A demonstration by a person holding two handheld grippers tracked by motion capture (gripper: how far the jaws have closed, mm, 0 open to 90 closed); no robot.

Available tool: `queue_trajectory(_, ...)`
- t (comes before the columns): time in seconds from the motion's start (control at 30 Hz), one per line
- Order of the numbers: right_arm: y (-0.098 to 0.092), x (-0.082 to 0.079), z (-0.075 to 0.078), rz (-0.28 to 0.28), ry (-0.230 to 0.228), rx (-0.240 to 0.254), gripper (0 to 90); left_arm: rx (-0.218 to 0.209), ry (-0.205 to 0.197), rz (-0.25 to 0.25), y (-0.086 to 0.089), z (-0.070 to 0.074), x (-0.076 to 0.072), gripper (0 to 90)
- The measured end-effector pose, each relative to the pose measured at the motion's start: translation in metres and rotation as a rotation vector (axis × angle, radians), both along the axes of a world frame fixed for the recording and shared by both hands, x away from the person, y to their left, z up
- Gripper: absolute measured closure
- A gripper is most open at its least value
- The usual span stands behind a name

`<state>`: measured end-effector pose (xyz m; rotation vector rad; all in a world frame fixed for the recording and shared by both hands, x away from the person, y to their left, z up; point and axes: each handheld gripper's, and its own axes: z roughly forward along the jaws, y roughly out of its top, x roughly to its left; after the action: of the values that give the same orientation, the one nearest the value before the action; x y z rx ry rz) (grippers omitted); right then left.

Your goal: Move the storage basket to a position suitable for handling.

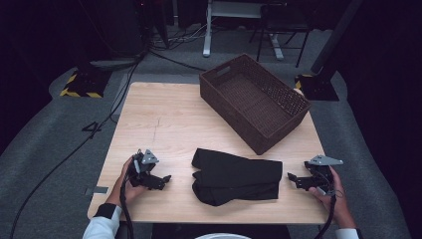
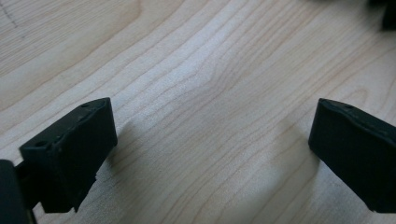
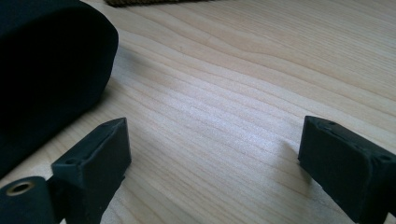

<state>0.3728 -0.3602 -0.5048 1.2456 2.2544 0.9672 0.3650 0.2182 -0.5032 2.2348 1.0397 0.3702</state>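
One folded black garment [image 1: 237,177], soft and matte with rounded folds, is seen near the six o'clock edge of the pale wood-grain counter [image 1: 164,119]. One rectangular woven basket [image 1: 253,102], dark brown, is set toward one o'clock. Two claws are counted: the left claw [image 1: 165,179] at eight o'clock and the right claw [image 1: 292,178] at four o'clock, both spread wide with nothing between the jaws, apart from the garment.

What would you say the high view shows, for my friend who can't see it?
A folded black cloth lies near the front of a wooden table, with a person's left gripper and right gripper resting on either side of it, jaws open and apart from it. An empty brown woven basket sits behind, toward the right.
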Motion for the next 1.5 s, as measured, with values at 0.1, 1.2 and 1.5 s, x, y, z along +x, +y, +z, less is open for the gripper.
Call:
queue_trajectory(0.1, 0.0, 0.0, 0.0, -0.003, 0.0, 0.0, 9.4, -0.02, -0.006, 0.014, -0.001, 0.001, -0.002, 16.2)
queue_trajectory(1.2, 0.009, 0.035, 0.076, -0.091, -0.191, 0.084, 19.6, -0.06, -0.228, -0.359, -0.126, 0.075, -0.036, 16.3)
queue_trajectory(1.5, 0.026, 0.061, 0.109, -0.098, -0.216, 0.076, 19.0, -0.018, -0.162, -0.457, -0.165, 0.051, -0.021, 16.3)
